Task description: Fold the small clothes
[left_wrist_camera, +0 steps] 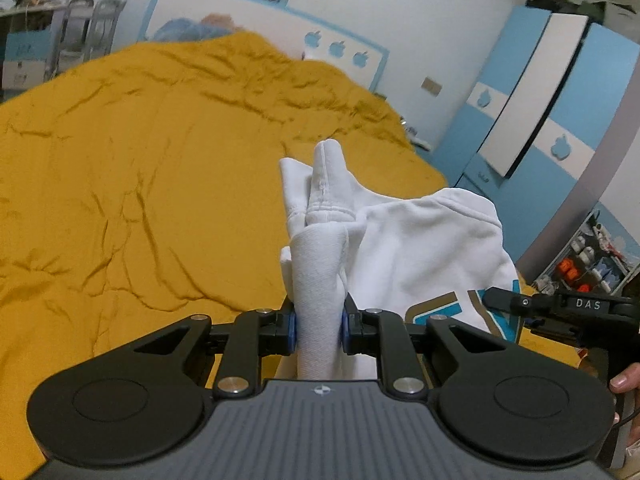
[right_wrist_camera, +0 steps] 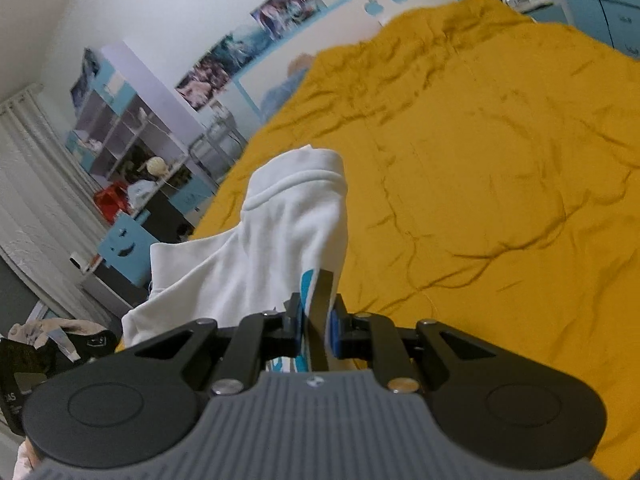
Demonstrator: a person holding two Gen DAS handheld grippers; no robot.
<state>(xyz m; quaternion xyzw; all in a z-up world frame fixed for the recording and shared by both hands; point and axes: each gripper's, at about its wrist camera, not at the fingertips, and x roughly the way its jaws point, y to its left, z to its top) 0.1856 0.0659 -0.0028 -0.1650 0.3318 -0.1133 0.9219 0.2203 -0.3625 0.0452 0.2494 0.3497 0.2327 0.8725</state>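
Note:
A small white garment (left_wrist_camera: 420, 240) with a teal and gold print hangs between my two grippers above the mustard bedspread (left_wrist_camera: 140, 168). My left gripper (left_wrist_camera: 318, 328) is shut on a bunched white roll of its fabric, with a sleeve end sticking up in front. The right gripper (right_wrist_camera: 316, 328) is shut on a printed edge of the same white garment (right_wrist_camera: 272, 248), which drapes off to the left. In the left wrist view the right gripper's black body (left_wrist_camera: 560, 308) shows at the right edge, with a person's fingers below it.
The wrinkled mustard bedspread (right_wrist_camera: 480, 160) covers most of both views. A blue and white wardrobe (left_wrist_camera: 540, 92) stands right of the bed. Shelves and a desk (right_wrist_camera: 132, 152) line the wall on the other side, with a pile of clothes (right_wrist_camera: 60, 336) near the floor.

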